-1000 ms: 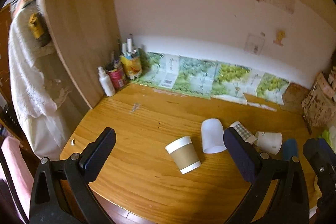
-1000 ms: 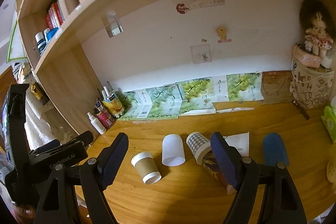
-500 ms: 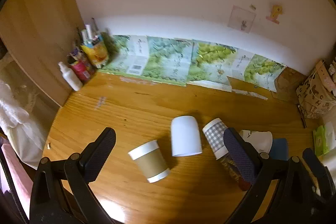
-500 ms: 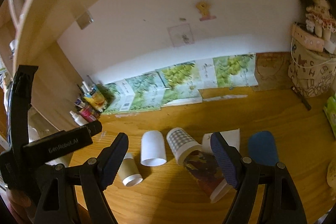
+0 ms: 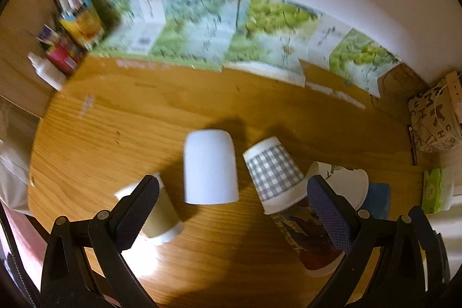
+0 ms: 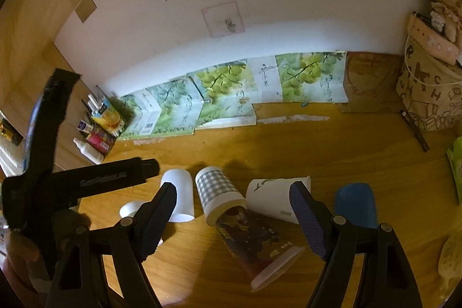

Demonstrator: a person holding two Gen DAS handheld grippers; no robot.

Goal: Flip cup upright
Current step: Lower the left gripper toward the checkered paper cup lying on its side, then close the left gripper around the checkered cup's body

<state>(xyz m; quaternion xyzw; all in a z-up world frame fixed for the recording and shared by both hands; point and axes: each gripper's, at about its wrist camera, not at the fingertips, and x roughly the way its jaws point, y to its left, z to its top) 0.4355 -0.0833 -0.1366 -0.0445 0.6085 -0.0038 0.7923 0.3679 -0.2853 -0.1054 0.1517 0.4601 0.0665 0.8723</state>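
Several paper cups lie on their sides on the wooden desk (image 5: 144, 117). From left: a brown-sleeved cup (image 5: 161, 224), a plain white cup (image 5: 209, 166), a grey checked cup (image 5: 273, 172), a dark patterned cup (image 6: 255, 241) and a white cup with a leaf print (image 6: 274, 198). My left gripper (image 5: 234, 215) is open just above the white and checked cups. My right gripper (image 6: 234, 221) is open over the checked and dark patterned cups; the left gripper's body (image 6: 86, 181) shows at its left.
A blue object (image 6: 356, 204) lies right of the cups. Bottles and cartons (image 5: 69, 39) stand at the back left. Green printed boxes (image 6: 219, 97) line the wall. A patterned box (image 6: 427, 94) stands at the right. A shelf side panel rises at the left.
Both grippers have moved down and forward toward the cups, which now look larger and nearer. Both stay open. The cups have not moved.
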